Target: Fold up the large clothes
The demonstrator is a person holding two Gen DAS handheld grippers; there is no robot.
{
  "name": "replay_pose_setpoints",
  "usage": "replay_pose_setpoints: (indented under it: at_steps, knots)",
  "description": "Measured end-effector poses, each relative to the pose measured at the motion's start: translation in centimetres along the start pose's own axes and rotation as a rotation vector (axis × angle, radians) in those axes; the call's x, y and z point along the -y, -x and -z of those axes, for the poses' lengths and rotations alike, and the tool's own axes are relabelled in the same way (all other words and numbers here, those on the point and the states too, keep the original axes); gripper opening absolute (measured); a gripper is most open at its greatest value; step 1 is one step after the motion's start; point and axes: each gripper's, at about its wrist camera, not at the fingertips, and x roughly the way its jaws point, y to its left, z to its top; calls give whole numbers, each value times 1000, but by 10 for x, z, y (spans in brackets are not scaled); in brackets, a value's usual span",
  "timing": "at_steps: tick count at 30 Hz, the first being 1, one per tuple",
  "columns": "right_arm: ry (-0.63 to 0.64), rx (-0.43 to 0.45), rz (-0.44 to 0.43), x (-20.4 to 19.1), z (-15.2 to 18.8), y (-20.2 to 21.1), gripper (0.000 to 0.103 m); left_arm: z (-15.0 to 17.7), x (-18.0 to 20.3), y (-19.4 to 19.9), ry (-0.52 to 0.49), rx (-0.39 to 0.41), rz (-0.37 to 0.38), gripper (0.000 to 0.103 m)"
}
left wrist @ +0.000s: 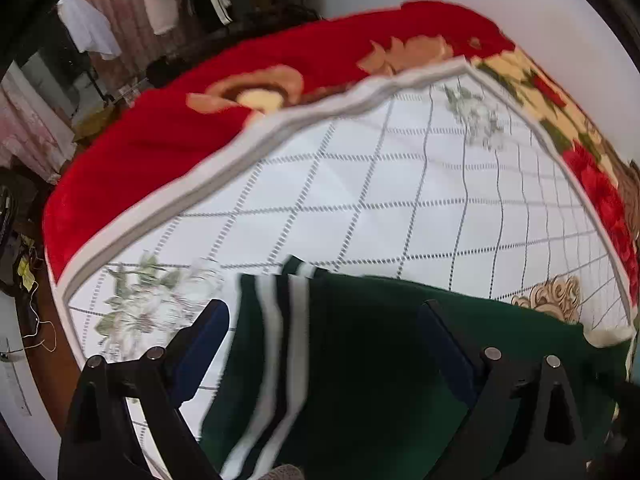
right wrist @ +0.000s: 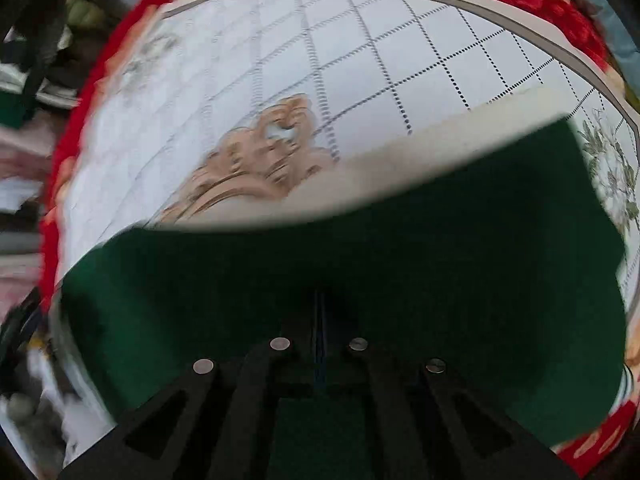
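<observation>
Red floral blanket (left wrist: 160, 152) covers the bed, white grid-pattern sheet (left wrist: 360, 184) spread on top. Dark green garment (right wrist: 400, 248) lies on the sheet's near side; its white-striped cuffs (left wrist: 276, 344) show in the left view. Left gripper (left wrist: 324, 320) jaws spread wide above the garment, nothing between them. Right gripper (right wrist: 320, 320) jaws pressed together, pinching green fabric.

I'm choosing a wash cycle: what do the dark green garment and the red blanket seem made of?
The dark green garment with white-striped ribbed cuffs looks like matte knit, perhaps fleece-lined: a cream fuzzy underside shows at its edge. The red floral blanket looks like plush, slightly glossy pile, probably synthetic. Blur leaves both uncertain.
</observation>
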Motion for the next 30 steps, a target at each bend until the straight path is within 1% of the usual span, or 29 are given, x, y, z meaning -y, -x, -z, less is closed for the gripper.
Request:
replay_pose_setpoints:
  at_steps: [1,4,5,6,7,8,10,11,12,14,15,17,18,19,20,21,23,25,27,28,29,30]
  knots:
    - [-70,32,-5,8,-10,-11,0,-1,5,-7,-7,-5,-15,96]
    - [-190,28,-28,17,-27,-26,0,-6,17,-36,-50,-12,-80,97]
    - [-201,17,-23,15,-29,-25,0,-7,18,-44,-56,-21,-89,97]
    - [-197,4,-17,13,-31,-22,0,-9,19,-60,-57,-46,-92,97]
    - [-181,0,-24,11,-31,-16,3,-9,18,-70,-53,-62,-88,99]
    - [-172,6,-56,13,-26,-5,6,-12,17,-80,-45,-80,-85,102]
    - [-187,21,-94,23,-13,15,31,-17,17,-83,-35,-84,-77,102]
    - [-214,41,-108,33,1,33,66,-20,18,-76,-41,-72,-83,102]
    - [-238,60,-121,41,12,46,86,-21,21,-66,-50,-52,-82,102]
    - [-315,117,-162,67,45,76,88,-20,29,-42,-67,-5,-78,102]
    - [-358,124,-161,82,61,87,88,-18,35,-28,-77,17,-76,101]
    - [-461,125,-113,113,102,104,88,-8,56,4,-108,56,-43,101]
    - [-513,141,-103,130,124,110,88,-1,70,17,-128,62,-15,101]
    - [-544,153,-105,140,137,112,88,9,84,27,-150,59,22,101]
    - [-585,163,-113,156,155,111,88,16,97,31,-168,51,49,101]
    - [-621,161,-122,168,167,107,88,29,119,34,-202,29,86,101]
    - [-699,180,-164,196,187,93,88,52,151,27,-257,-26,131,102]
    - [-757,186,-211,218,199,73,88,73,179,11,-313,-77,144,102]
    - [-796,198,-264,230,204,48,87,88,203,-12,-383,-113,110,102]
    - [-809,224,-328,241,206,36,87,96,213,-25,-425,-127,87,102]
    - [-817,251,-370,244,203,29,85,97,217,-31,-438,-127,73,102]
    - [-827,298,-423,250,201,23,84,97,219,-35,-440,-123,70,102]
